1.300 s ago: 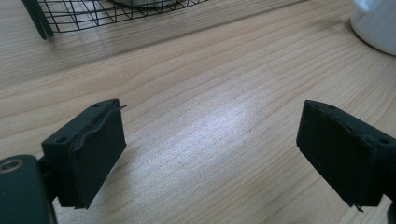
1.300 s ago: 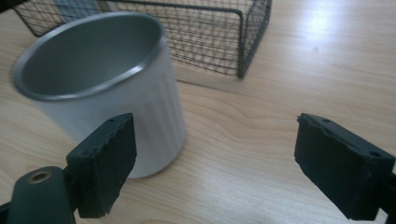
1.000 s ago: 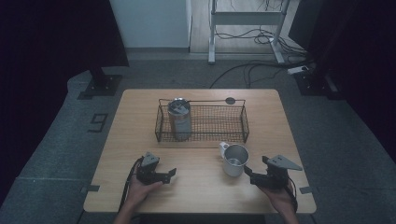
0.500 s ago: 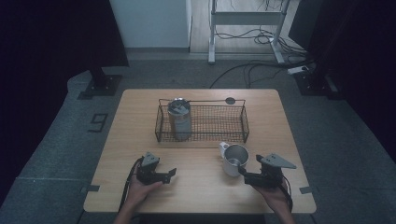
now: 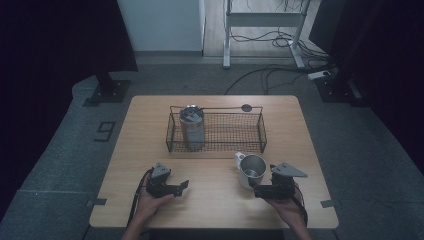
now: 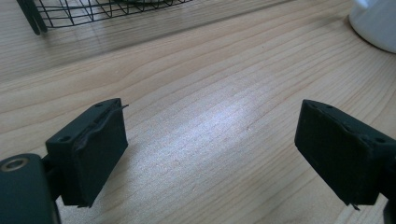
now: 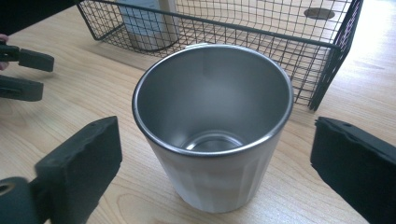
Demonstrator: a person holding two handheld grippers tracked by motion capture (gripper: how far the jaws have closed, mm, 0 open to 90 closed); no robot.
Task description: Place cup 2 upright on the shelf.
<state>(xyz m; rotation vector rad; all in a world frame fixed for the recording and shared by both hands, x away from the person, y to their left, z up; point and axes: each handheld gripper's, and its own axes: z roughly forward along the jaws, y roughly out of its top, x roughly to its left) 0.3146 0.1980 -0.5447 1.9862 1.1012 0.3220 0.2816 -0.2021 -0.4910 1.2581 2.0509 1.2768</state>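
One cup (image 5: 192, 126) stands inside the basket (image 5: 261, 131); second cup (image 7: 212, 126) waits just in front, between right gripper's (image 7: 212, 158) just-opened jaws, ungripped. Left gripper (image 6: 219, 154) apart, empty.

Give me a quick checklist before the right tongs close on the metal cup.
1. Cup upright on the table: ok.
2. Right tongs open, just widened, pads clear of the cup: ok.
3. Cup between the right jaws: ok.
4. Left tongs open, nothing between them, out of the way: ok.
5. Space free in the wire basket beside the can: ok.
6. Cup empty: ok.
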